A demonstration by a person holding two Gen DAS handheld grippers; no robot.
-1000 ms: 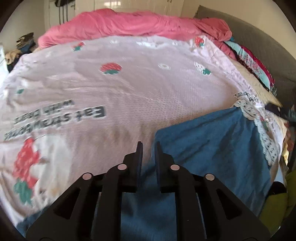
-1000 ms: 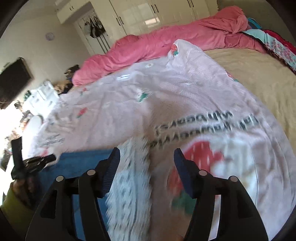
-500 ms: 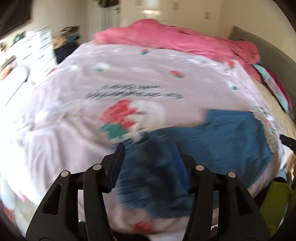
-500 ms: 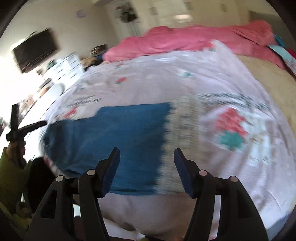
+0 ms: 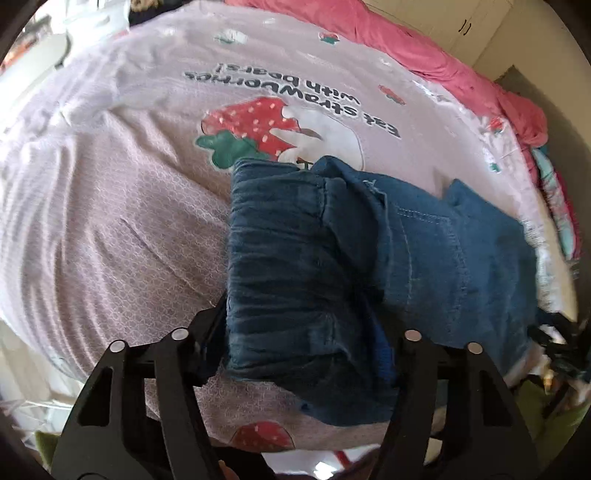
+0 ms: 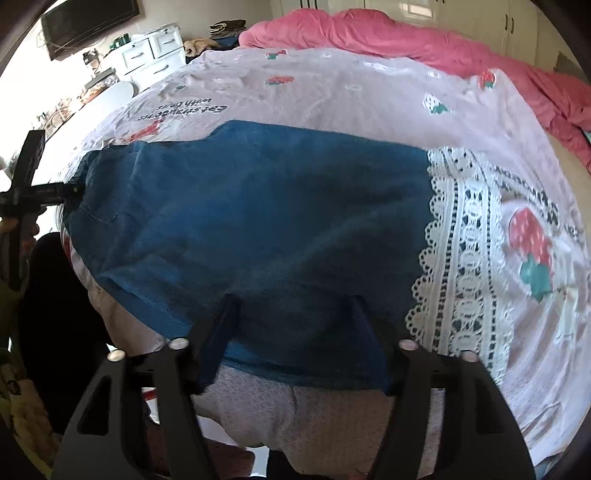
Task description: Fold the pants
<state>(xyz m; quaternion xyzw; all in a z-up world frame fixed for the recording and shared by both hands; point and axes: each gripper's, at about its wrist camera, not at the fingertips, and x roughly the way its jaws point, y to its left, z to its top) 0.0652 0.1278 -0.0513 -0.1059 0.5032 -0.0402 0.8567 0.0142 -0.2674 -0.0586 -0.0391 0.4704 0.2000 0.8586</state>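
Blue denim pants (image 5: 369, 258) with white lace hems (image 6: 461, 251) lie flat on the pale pink strawberry blanket (image 5: 110, 206) near the bed's front edge. In the left wrist view my left gripper (image 5: 306, 332) is open, its jaws standing either side of the gathered waistband end. In the right wrist view my right gripper (image 6: 295, 325) is open, its jaws straddling the near edge of the pants (image 6: 258, 221) by the leg. The left gripper (image 6: 40, 195) also shows at the far left of that view, at the waistband.
A pink duvet (image 6: 406, 33) is bunched along the far side of the bed. White drawers (image 6: 155, 55) and a wall TV (image 6: 88, 26) stand at the back left. Bright clothes (image 5: 561, 206) lie at the bed's right edge.
The left gripper has opened from shut. Both grippers swung back and now straddle the pants' near edge: left at the waistband, right by the lace hem.
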